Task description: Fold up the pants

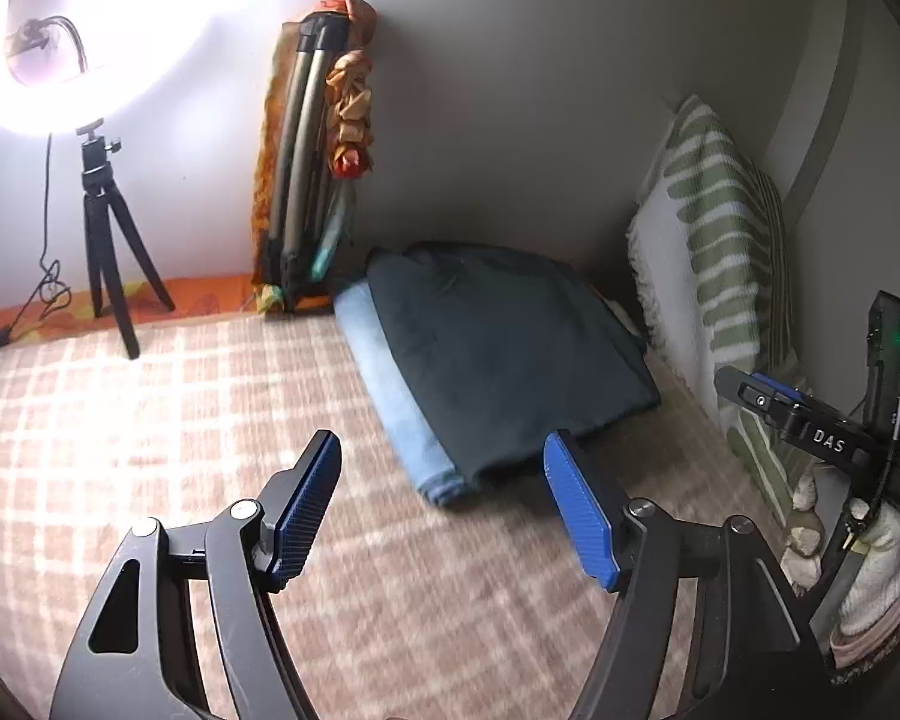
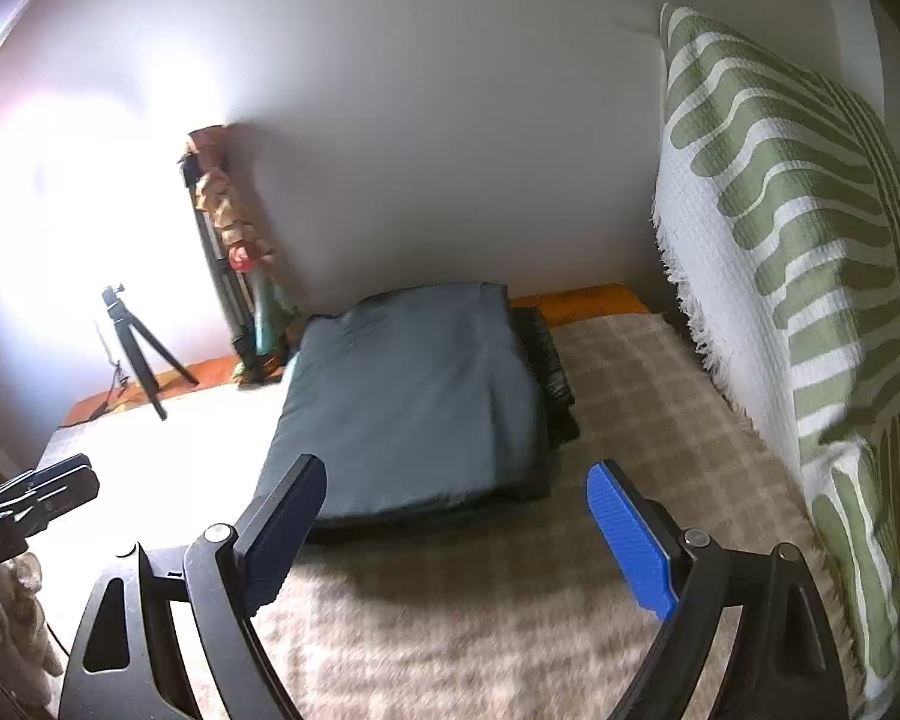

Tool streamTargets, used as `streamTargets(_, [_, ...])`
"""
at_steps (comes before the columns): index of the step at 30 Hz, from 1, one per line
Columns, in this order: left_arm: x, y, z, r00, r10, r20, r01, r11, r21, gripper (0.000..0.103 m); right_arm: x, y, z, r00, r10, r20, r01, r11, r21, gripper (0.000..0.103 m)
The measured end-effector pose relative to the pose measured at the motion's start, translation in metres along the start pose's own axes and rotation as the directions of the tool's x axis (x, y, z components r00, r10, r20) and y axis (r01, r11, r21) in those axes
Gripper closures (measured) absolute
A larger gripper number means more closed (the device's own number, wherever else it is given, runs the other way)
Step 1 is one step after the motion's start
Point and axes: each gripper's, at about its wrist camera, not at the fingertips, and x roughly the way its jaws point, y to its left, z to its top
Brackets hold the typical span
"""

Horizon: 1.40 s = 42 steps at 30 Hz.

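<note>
A folded dark teal pair of pants lies on top of a folded light blue garment near the wall on the checked bed cover. In the right wrist view the same folded pants top a stack with a dark garment at its right side. My left gripper is open and empty, held just in front of the stack. My right gripper is open and empty, also just in front of the stack. The right gripper's body shows at the right of the left wrist view.
A striped green and white pillow leans against the wall at the right. A small black tripod with a bright ring light stands at the back left. A folded tripod wrapped in cloth leans on the wall behind the stack.
</note>
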Motion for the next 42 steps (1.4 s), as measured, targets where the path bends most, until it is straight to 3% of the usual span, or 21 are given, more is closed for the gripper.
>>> streamTargets(9, [-0.042, -0.015, -0.021, 1.000, 0.011, 0.014, -0.012, 0.999, 0.031, 0.032, -0.054, 0.017, -0.029, 0.999, -0.027, 0.044, 0.028, 0.999, -0.018, 0.008])
streamTargets(12, [-0.055, -0.020, -0.030, 1.000, 0.005, 0.014, -0.006, 0.999, 0.036, 0.032, -0.071, 0.023, -0.039, 0.998, -0.021, 0.057, 0.022, 1.000, -0.011, 0.002])
streamTargets(22, [-0.101, -0.024, -0.068, 0.998, 0.024, 0.058, -0.027, 0.998, 0.049, 0.028, -0.113, 0.045, -0.073, 0.996, -0.020, 0.092, 0.024, 0.999, -0.039, 0.000])
streamTargets(33, [-0.124, -0.018, -0.106, 0.995, 0.066, 0.075, -0.068, 0.997, 0.024, 0.024, -0.129, 0.050, -0.102, 0.996, -0.024, 0.089, 0.028, 0.999, -0.039, 0.000])
streamTargets(42, [-0.139, -0.026, -0.126, 0.973, 0.151, 0.175, -0.168, 0.982, 0.083, 0.020, -0.130, 0.053, -0.117, 0.997, -0.010, 0.082, 0.013, 0.999, -0.041, 0.000])
